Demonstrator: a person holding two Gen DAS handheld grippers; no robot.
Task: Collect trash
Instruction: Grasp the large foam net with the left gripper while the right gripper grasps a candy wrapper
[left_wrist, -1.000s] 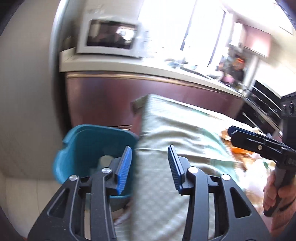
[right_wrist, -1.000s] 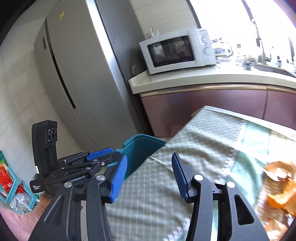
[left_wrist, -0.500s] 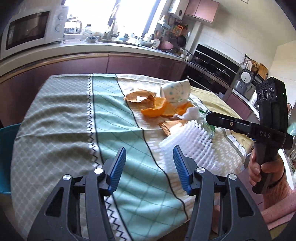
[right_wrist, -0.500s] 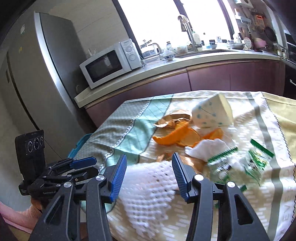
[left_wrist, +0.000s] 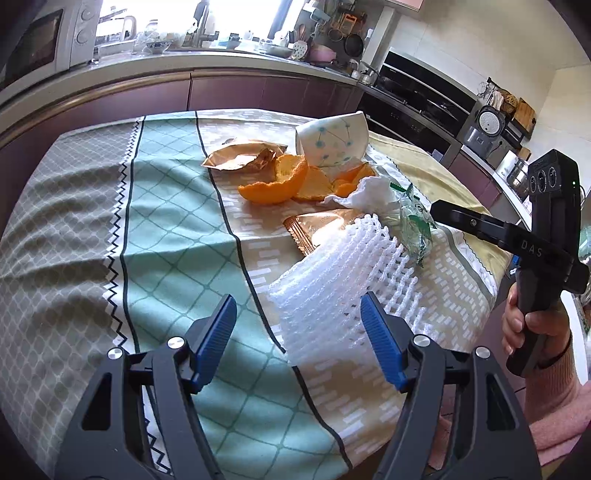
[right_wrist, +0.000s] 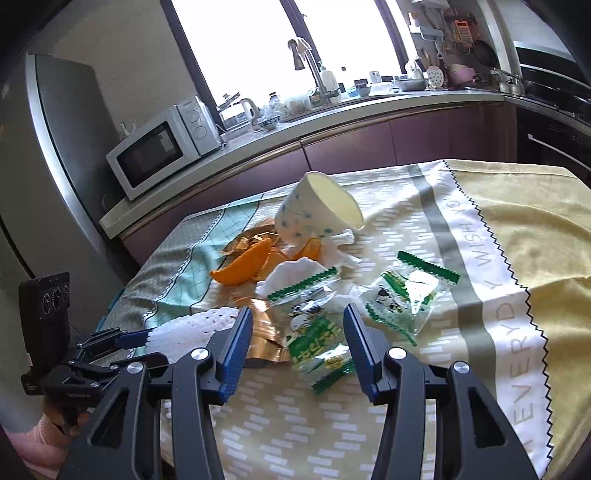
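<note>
Trash lies on the clothed table (left_wrist: 166, 229): a white foam net (left_wrist: 343, 273), orange peels (left_wrist: 273, 181), a tipped dotted paper cup (left_wrist: 332, 142), gold wrappers (left_wrist: 243, 158), a white tissue (left_wrist: 373, 195). My left gripper (left_wrist: 297, 314) hovers at the net's near edge, its jaws opening with nothing pressed between them. My right gripper (right_wrist: 298, 321) stands open just over a green-and-clear snack wrapper (right_wrist: 317, 339), the pads apart from it. A second green wrapper (right_wrist: 410, 295) lies to its right. The right wrist view also shows the cup (right_wrist: 314, 214), the peels (right_wrist: 243, 266), the net (right_wrist: 192, 328) and the left gripper (right_wrist: 144, 347).
A kitchen counter (right_wrist: 332, 114) with a microwave (right_wrist: 159, 147) and a sink tap runs behind the table. A tall grey fridge (right_wrist: 55, 166) stands at the left. Ovens (left_wrist: 424, 96) line the right wall. A hand in a pink sleeve (left_wrist: 535, 332) holds the right gripper's handle.
Both views have swung from the teal bin and fridge side over to the trash on the table. The left jaws have spread wider. The right jaws look the same.
</note>
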